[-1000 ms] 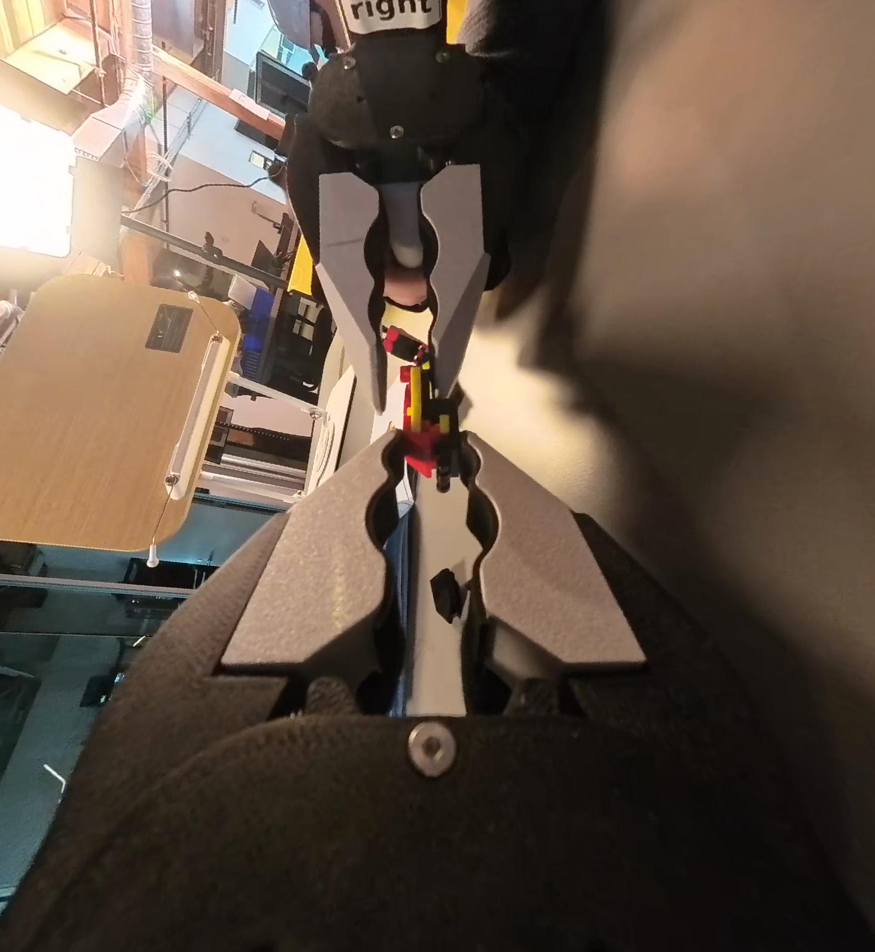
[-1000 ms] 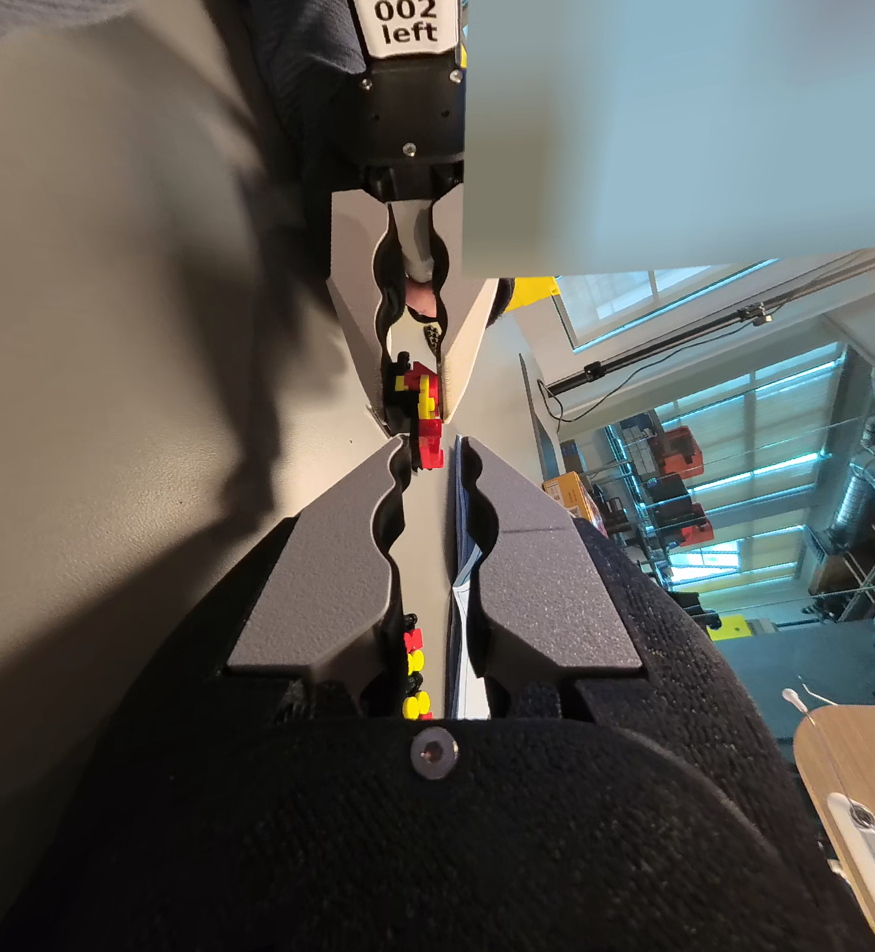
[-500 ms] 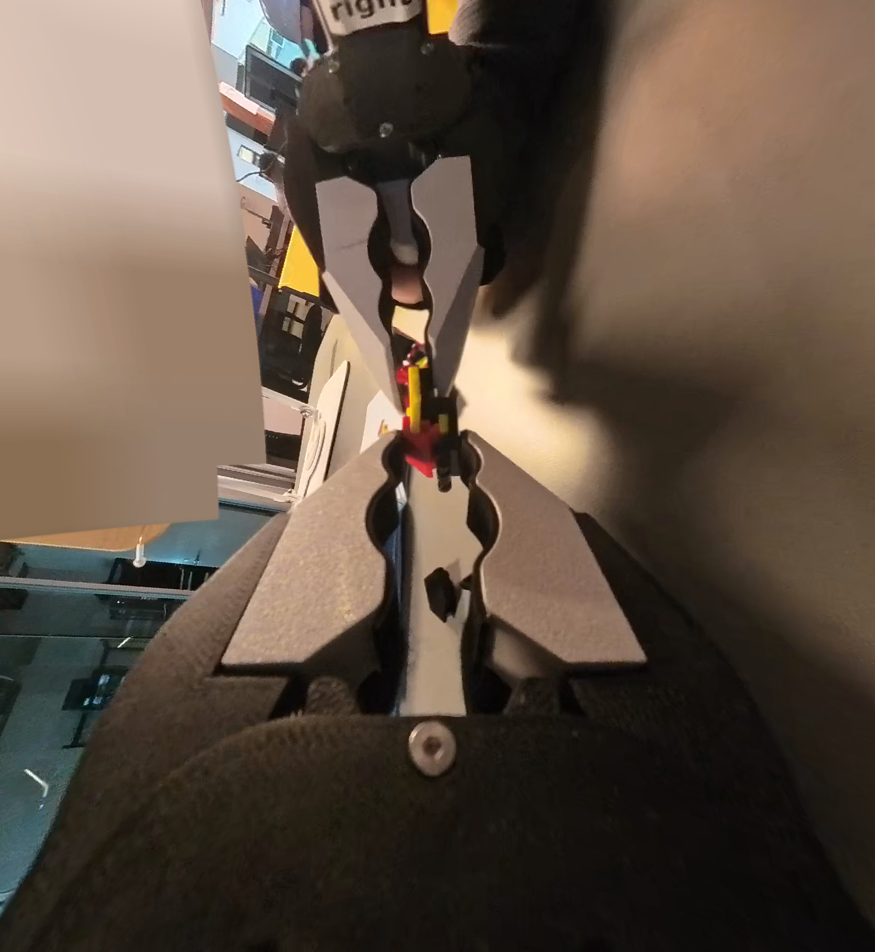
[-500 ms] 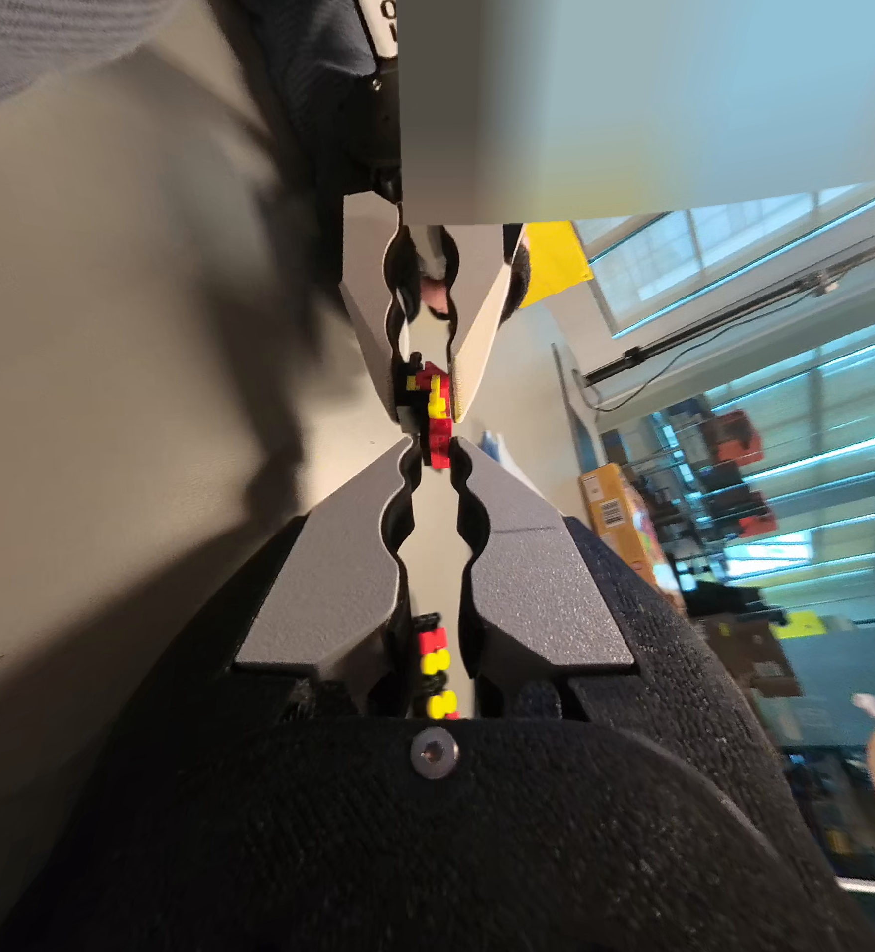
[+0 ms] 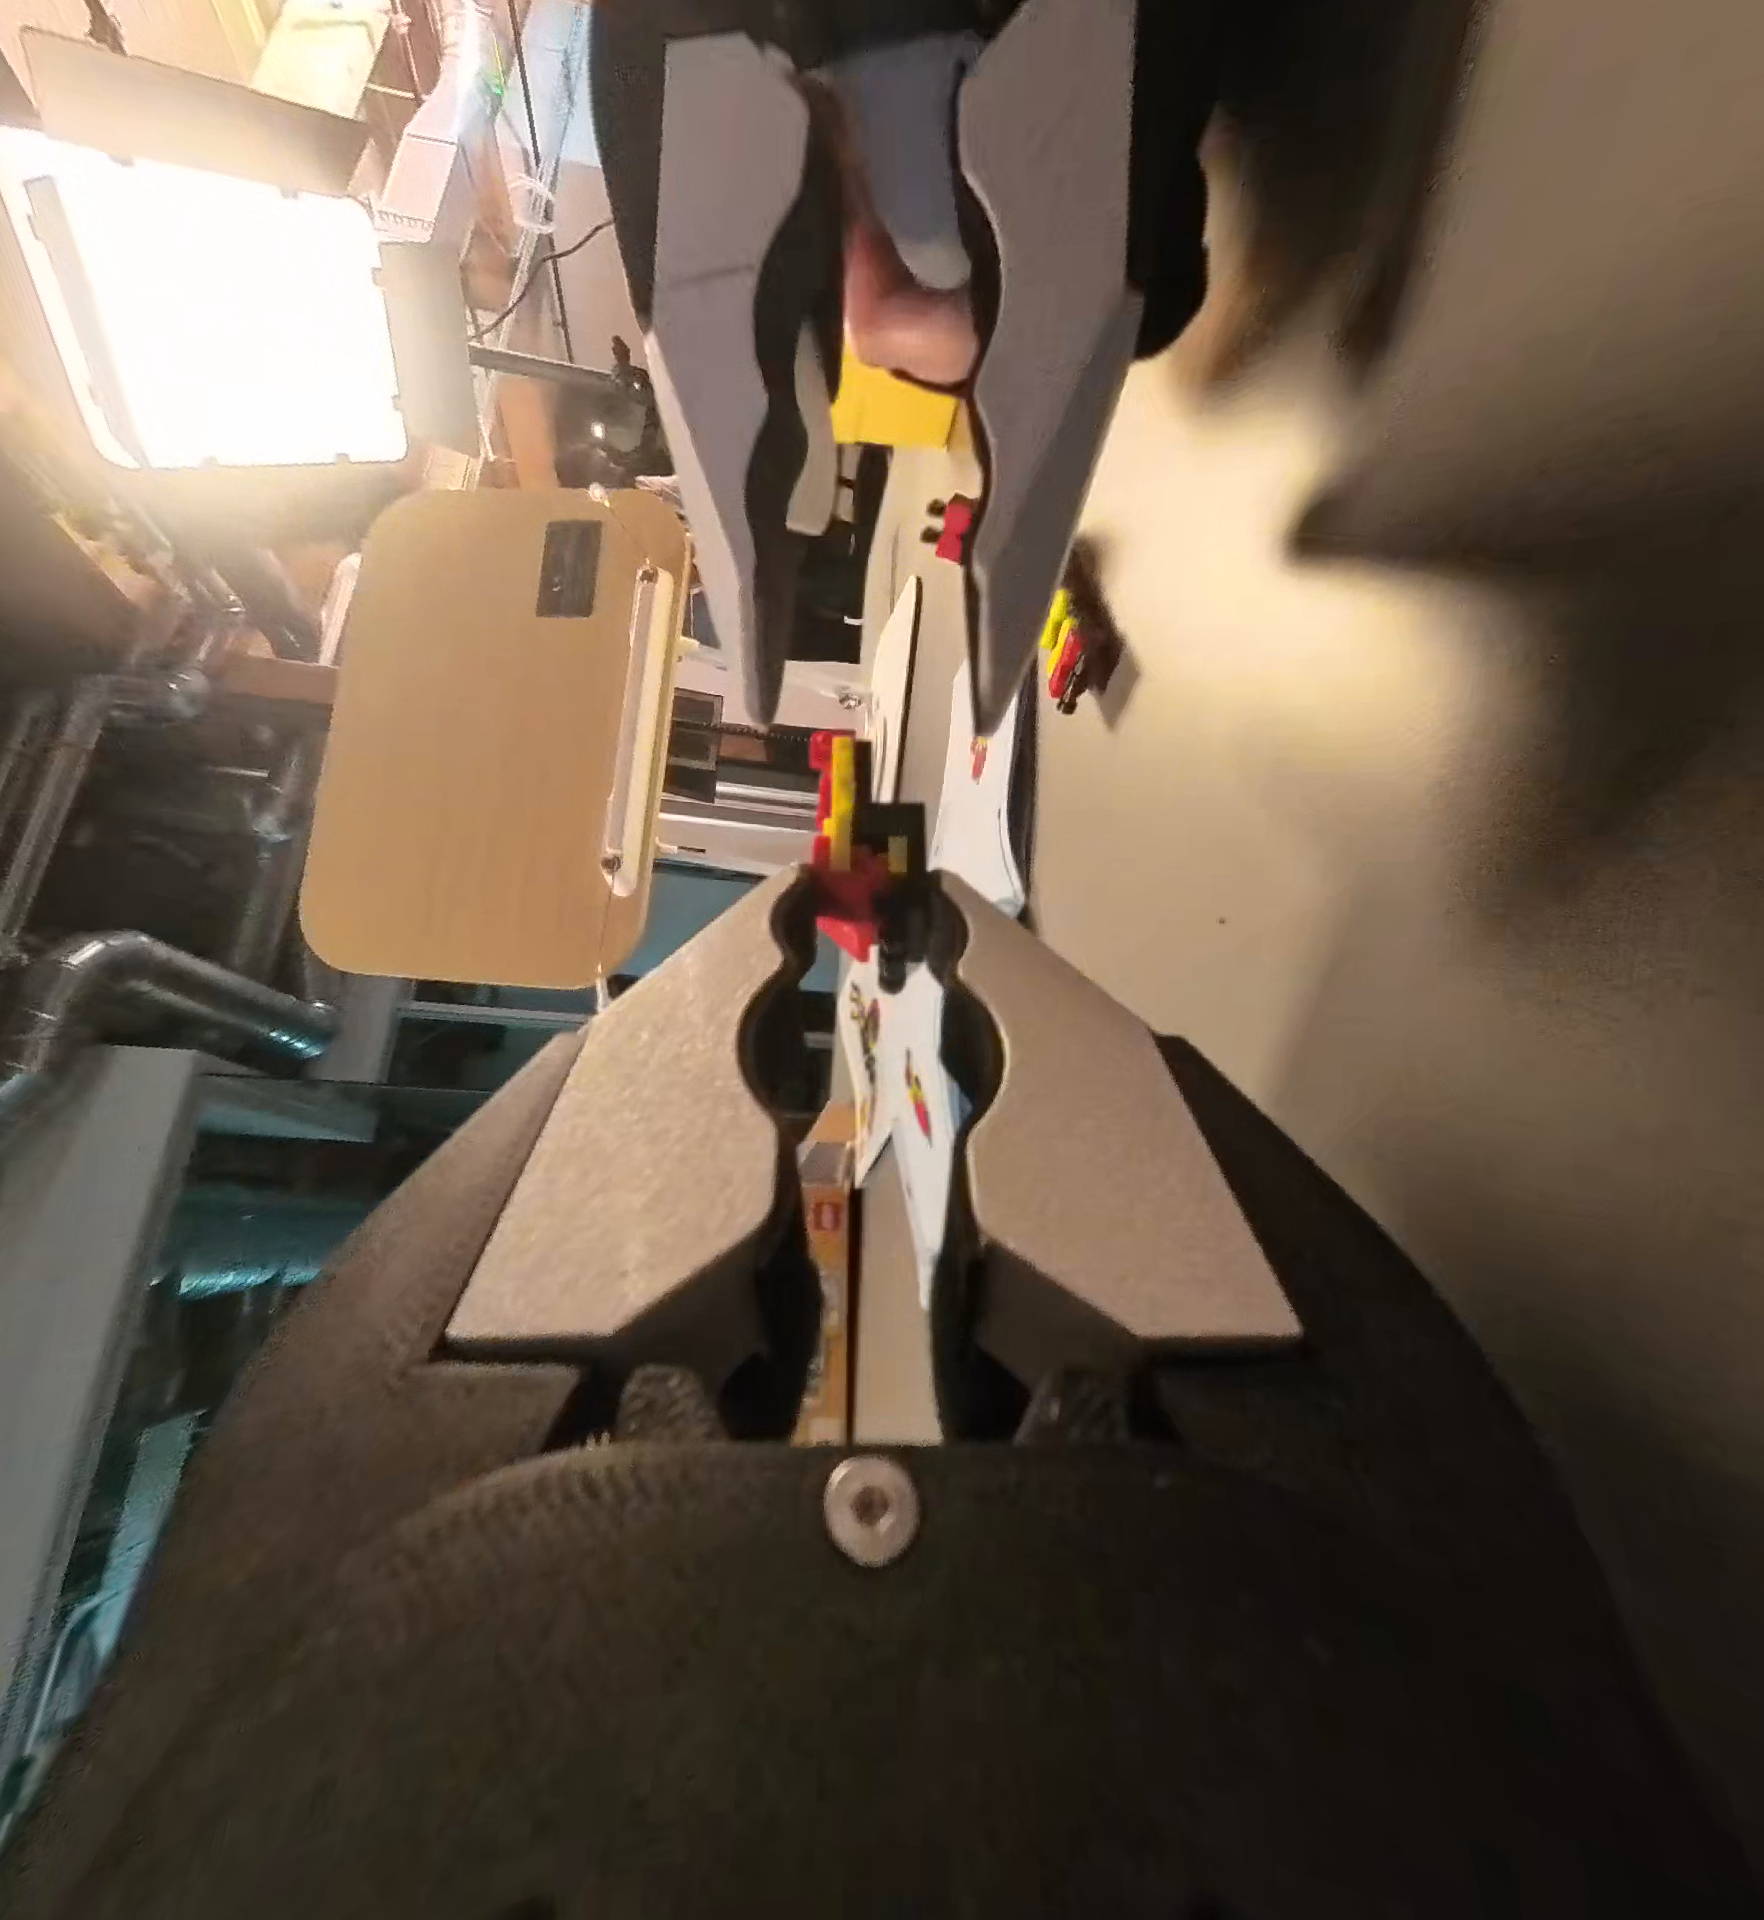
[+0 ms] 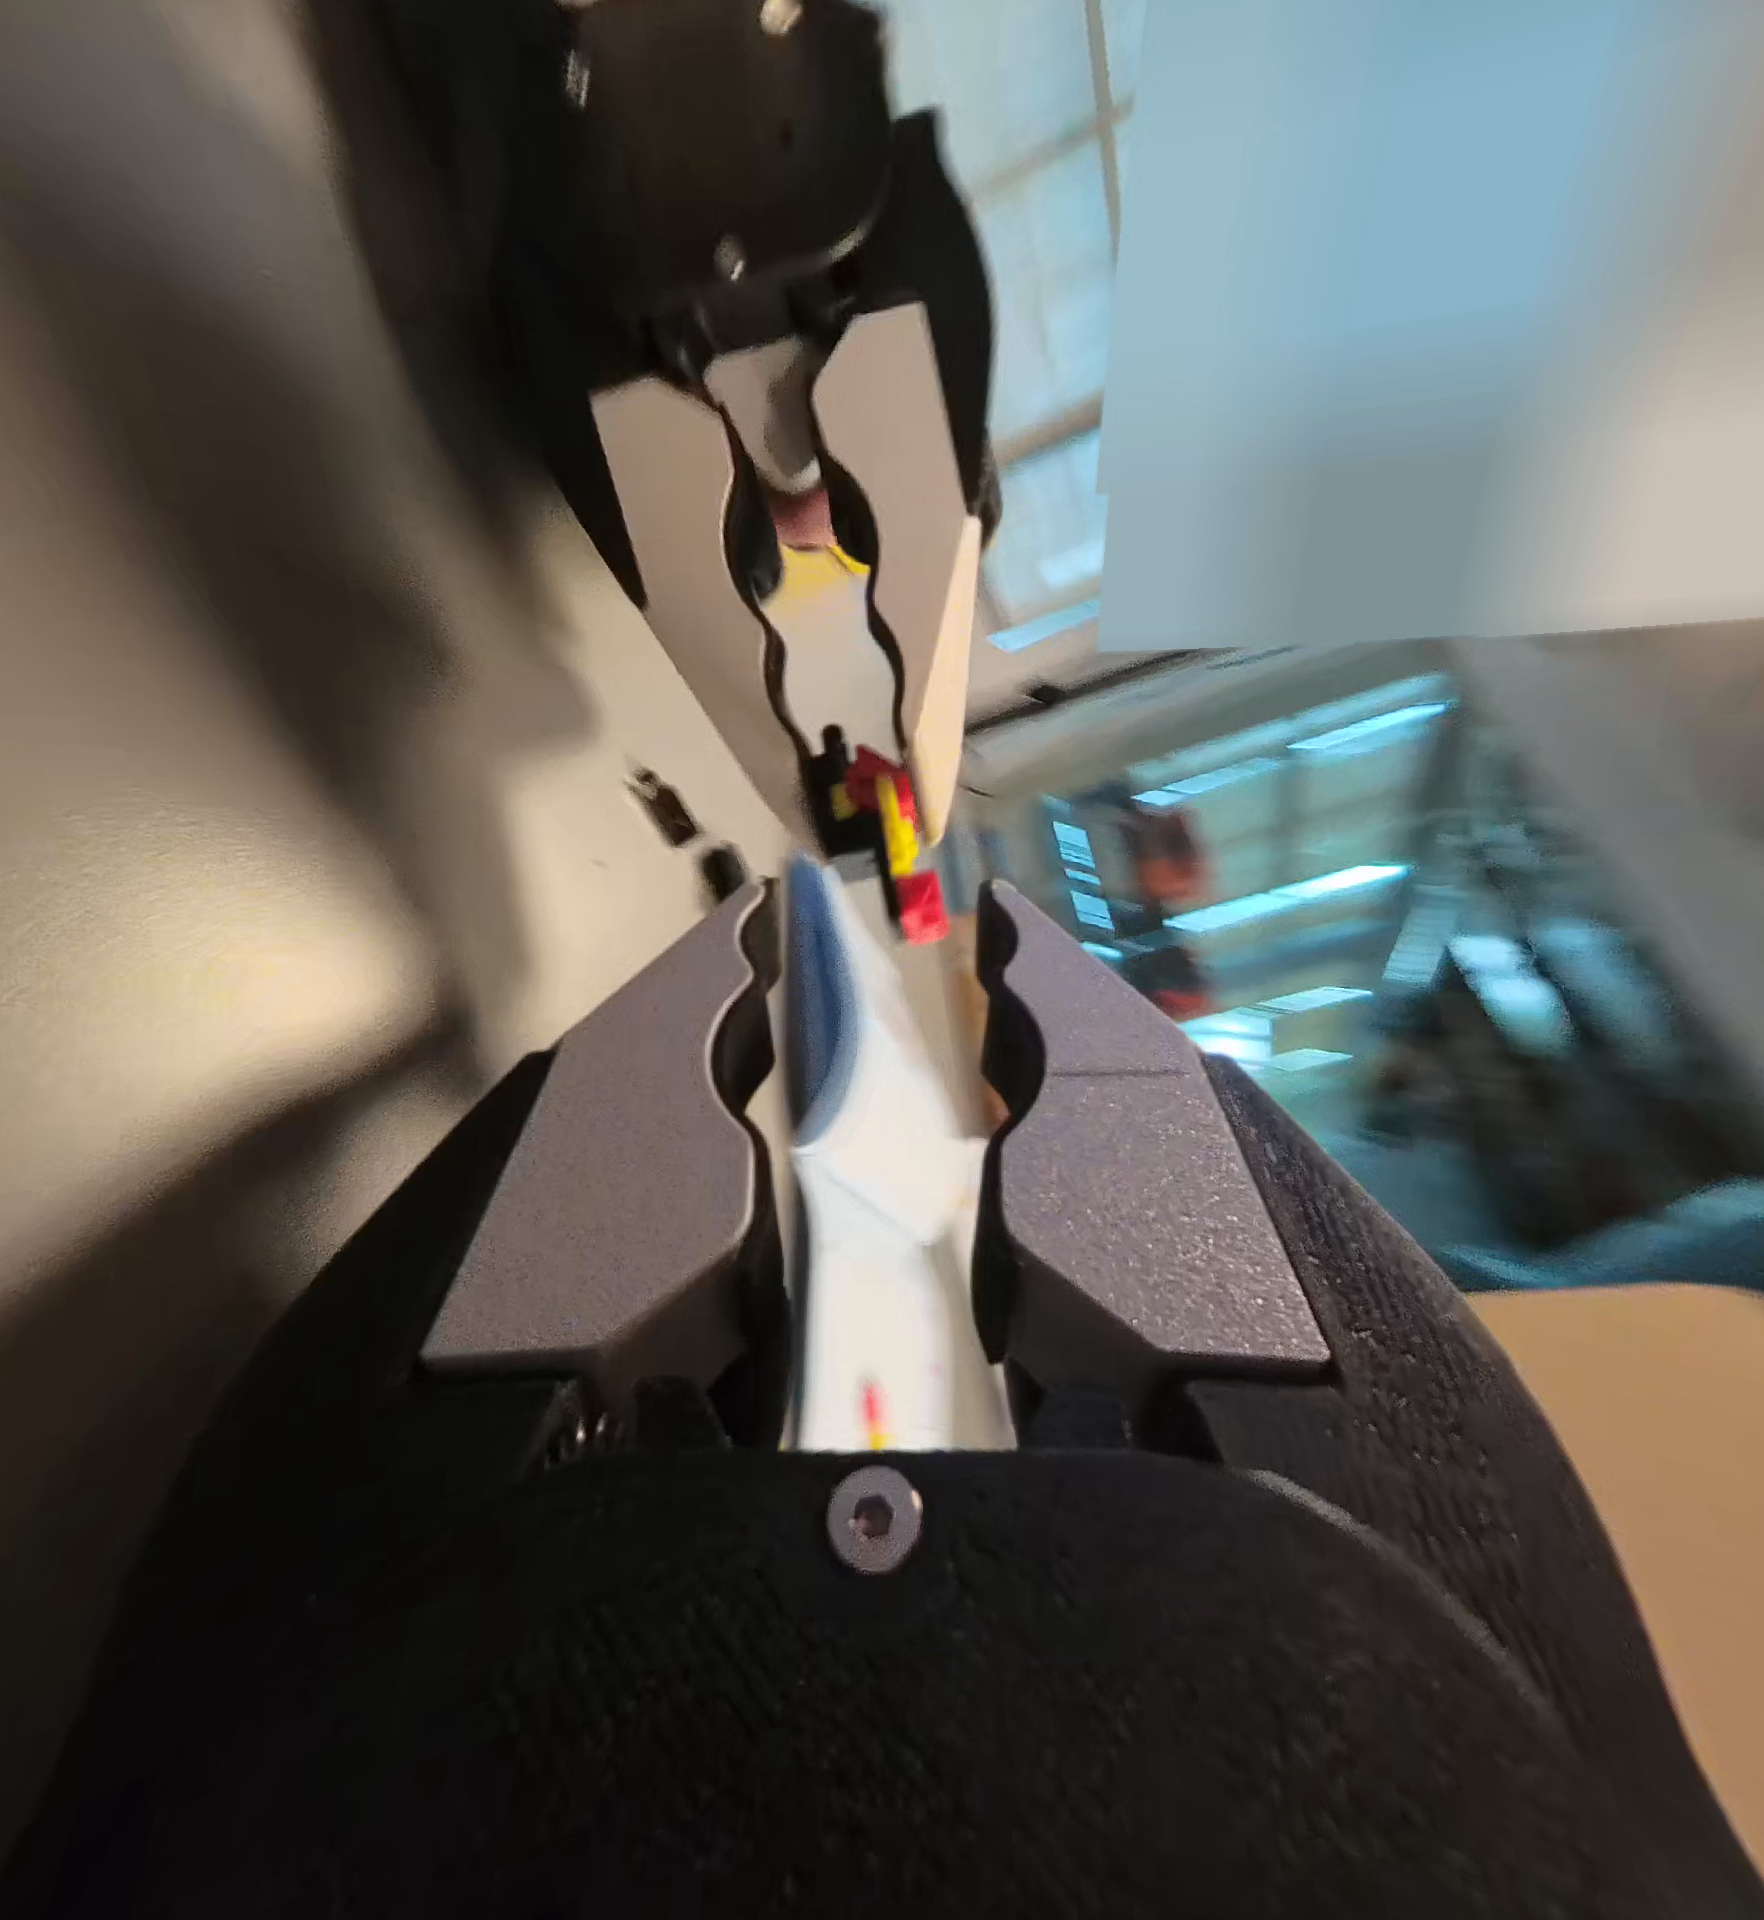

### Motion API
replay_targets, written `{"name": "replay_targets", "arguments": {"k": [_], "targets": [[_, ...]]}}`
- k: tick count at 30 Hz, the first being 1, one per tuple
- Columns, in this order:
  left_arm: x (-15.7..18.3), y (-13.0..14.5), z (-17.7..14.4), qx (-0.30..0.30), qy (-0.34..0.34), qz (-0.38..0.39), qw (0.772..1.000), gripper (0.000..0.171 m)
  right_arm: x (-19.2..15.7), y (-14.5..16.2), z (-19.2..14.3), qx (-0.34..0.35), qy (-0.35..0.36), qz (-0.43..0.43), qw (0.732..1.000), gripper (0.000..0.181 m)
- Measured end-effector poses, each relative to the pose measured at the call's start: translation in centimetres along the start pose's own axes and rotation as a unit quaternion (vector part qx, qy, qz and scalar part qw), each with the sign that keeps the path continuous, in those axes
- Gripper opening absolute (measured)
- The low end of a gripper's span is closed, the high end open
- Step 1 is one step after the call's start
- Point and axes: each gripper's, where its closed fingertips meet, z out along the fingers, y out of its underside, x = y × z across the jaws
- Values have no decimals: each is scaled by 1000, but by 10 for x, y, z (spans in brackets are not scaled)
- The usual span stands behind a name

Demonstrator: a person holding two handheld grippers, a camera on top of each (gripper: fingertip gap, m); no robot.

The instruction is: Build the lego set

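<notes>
A small red, yellow and black lego assembly (image 5: 845,805) is clamped between the tips of my left gripper (image 5: 873,888), which holds it in the air above the table. My right gripper (image 5: 878,712) faces it from the far side with its jaws open, empty and a short gap away from the assembly. In the right wrist view my right gripper (image 6: 876,896) is open, and the left gripper (image 6: 873,831) holds the assembly (image 6: 922,906) just beyond its tips.
A white instruction sheet (image 5: 982,831) lies on the grey table (image 5: 1273,831) under the grippers, also in the right wrist view (image 6: 878,1132). Loose lego pieces (image 5: 1065,644) lie farther off. Small black pieces (image 6: 665,800) lie on the table. A wooden board (image 5: 483,738) stands beyond the table edge.
My right gripper has opened, let go of the assembly's end and drawn back from it. The assembly stays in my left gripper. Both views have swung.
</notes>
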Motion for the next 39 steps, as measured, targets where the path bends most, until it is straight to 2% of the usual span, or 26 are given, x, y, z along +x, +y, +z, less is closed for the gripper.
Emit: {"name": "replay_targets", "arguments": {"k": [6, 8, 12, 15, 19, 23, 26, 30, 34, 37, 39], "targets": [[8, -4, 0, -1, 15, 22, 1000, 19, -9, -1, 12, -82, 15, -93, 992, 25], [8, -6, -1, -1, 13, 31, 999, 20, -12, -2, 11, -98, 12, -115, 988, 16], [16, -7, -3, -8, 29, 43, 999, 19, -20, 2, 9, -127, 2, -149, 981, 15], [24, -19, -15, 2, 32, 89, 995, 20, -25, 9, 6, -145, -12, -164, 976, 3], [39, -29, -23, -3, 52, 143, 988, 20, -35, 16, 3, -164, -44, -167, 971, 12], [46, -31, -26, -10, 82, 133, 988, 20, -27, 38, -12, -210, -38, -141, 967, 18], [60, -43, -30, 8, 157, 49, 986, 20, -17, 48, -18, -226, -19, -101, 969, 16], [65, -60, -38, 19, 257, -91, 962, 23, -14, 53, -18, -231, -12, -82, 969, 16], [62, -72, -56, 20, 309, -200, 930, 46, -11, 51, -19, -224, -7, -71, 972, 16], [48, -63, -78, -9, 310, -310, 899, 50, -5, 49, -21, -215, 5, -52, 975, 16], [32, -29, -93, -69, 255, -383, 885, 47, 1, 46, -22, -205, 17, -27, 978, 16]]}}
